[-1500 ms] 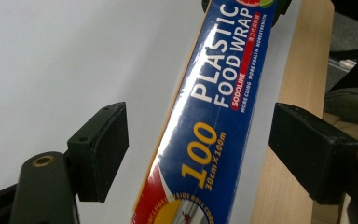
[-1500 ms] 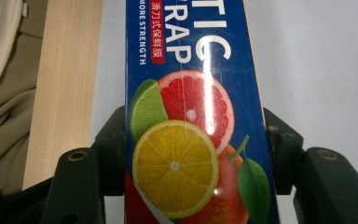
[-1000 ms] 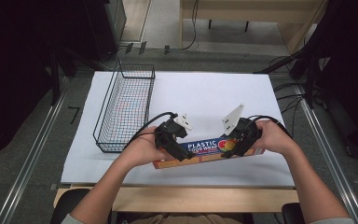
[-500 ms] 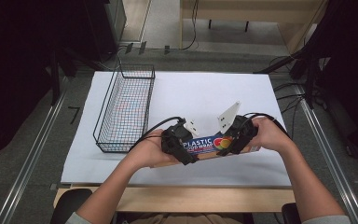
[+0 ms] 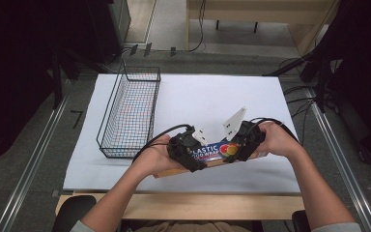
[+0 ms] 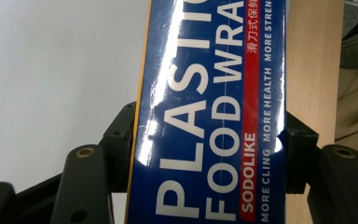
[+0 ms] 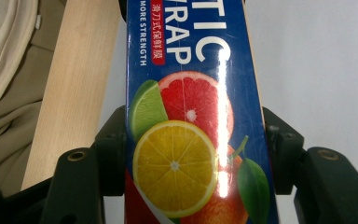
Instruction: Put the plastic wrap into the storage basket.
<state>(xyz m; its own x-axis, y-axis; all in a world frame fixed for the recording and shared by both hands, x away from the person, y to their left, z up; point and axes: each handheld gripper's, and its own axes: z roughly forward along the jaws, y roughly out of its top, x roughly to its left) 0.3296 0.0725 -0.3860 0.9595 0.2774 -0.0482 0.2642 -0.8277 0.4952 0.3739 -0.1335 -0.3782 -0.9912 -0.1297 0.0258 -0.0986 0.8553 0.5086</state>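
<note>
sitting empty at the left of the white table cover [image 5: 183,101] was a black wire basket [image 5: 130,113]. next over, near the front edge, the left gripper [image 5: 186,150] had its jaws clamped on the left end of a blue plastic food wrap box [image 5: 210,151], pads pressing both long sides. box was held lengthwise between both hands. right gripper [image 5: 244,142] jaws clamped the right end, by the printed citrus fruit [image 7: 182,154].

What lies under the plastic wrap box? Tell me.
Under the plastic wrap box, held by the left gripper and right gripper, lie the white sheet and wooden table edge. Anything directly beneath it is covered.
</note>
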